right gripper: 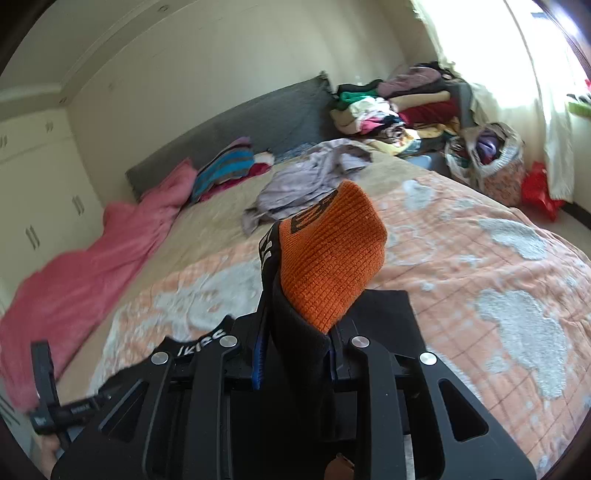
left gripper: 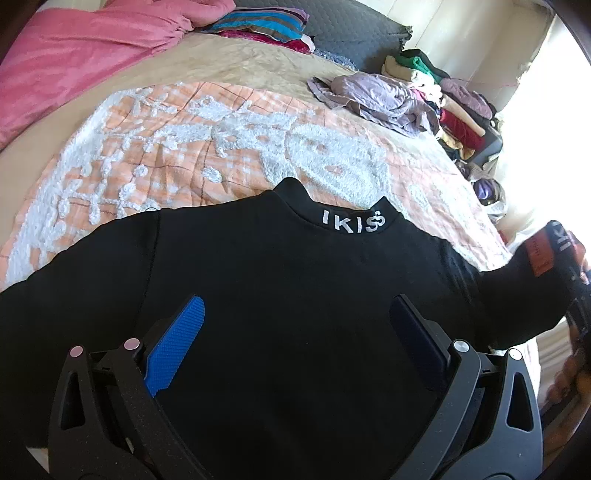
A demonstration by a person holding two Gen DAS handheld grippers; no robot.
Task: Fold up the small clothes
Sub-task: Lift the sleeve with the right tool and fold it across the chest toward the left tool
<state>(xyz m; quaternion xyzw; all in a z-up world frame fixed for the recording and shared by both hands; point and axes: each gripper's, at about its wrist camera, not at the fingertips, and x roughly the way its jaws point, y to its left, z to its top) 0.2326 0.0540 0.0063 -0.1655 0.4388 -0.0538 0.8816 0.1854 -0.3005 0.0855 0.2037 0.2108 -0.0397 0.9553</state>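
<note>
A black top [left gripper: 280, 280] with a white-lettered collar [left gripper: 352, 221] lies flat on the bed, collar pointing away from me. My left gripper [left gripper: 303, 328] hovers over its chest, blue pads [left gripper: 177, 347] spread wide with nothing between them. The top's right sleeve [left gripper: 517, 280] is pulled up and out to the right. In the right wrist view my right gripper [right gripper: 295, 354] is shut on that sleeve, and its orange ribbed cuff [right gripper: 328, 258] sticks up past the fingers, above the bed.
The orange and white quilt [left gripper: 192, 147] covers the bed. A crumpled lilac garment [left gripper: 373, 96] lies near the far side. A pink blanket [left gripper: 74, 62], striped folded clothes [left gripper: 262, 26], a clothes pile [right gripper: 399, 107] and a full bag [right gripper: 487, 155] sit around the edges.
</note>
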